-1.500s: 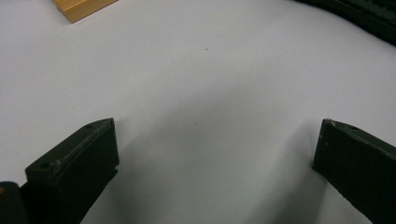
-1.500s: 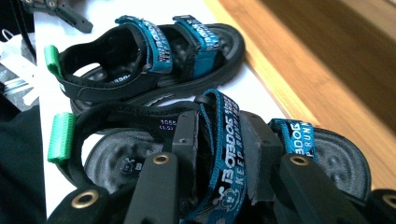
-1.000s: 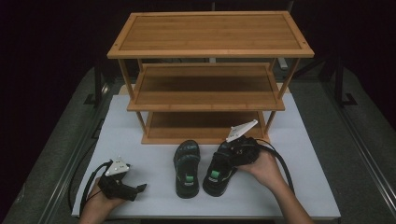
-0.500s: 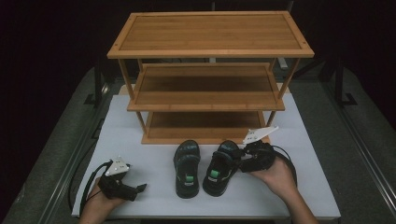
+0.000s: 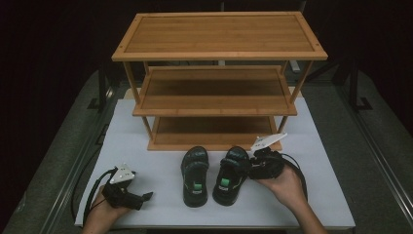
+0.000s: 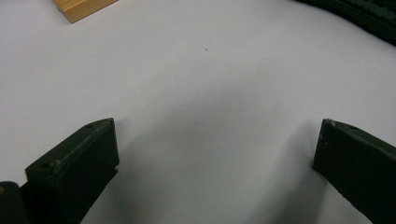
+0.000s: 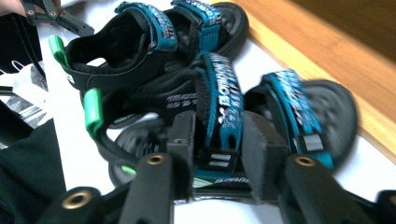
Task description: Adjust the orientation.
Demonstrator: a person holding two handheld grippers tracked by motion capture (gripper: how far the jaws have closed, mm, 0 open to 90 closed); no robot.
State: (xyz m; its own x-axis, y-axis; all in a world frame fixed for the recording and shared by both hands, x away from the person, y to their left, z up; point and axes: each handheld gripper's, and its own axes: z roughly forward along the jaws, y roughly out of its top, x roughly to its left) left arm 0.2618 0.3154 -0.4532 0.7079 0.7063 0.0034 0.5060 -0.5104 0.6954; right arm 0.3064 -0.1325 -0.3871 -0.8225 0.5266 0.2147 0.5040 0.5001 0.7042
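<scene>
Two black sandals with blue straps lie side by side on the white table (image 5: 311,146), toes toward a wooden rack (image 5: 219,34). My right gripper (image 5: 247,168) comes in from the right at the right sandal (image 5: 231,178). In the right gripper view, the right gripper (image 7: 217,140) has just been closing and is shut on that sandal's middle blue strap (image 7: 219,102), with a pad on each side. The left sandal (image 5: 195,175) lies apart, also seen behind as the left sandal (image 7: 140,42). My left gripper (image 5: 145,196) rests at the front left, and the left gripper (image 6: 215,154) stands open over bare table.
The three-shelf bamboo rack stands at the back of the table, its bottom shelf (image 5: 214,131) just beyond the sandals' toes and its base (image 7: 327,42) close by. A rack corner (image 6: 79,7) lies ahead of the left gripper. Black cables trail from both grippers.
The right hand has shifted a little to the right beside the right sandal, and its jaws have closed on the strap. The left hand and both sandals have stayed put.
</scene>
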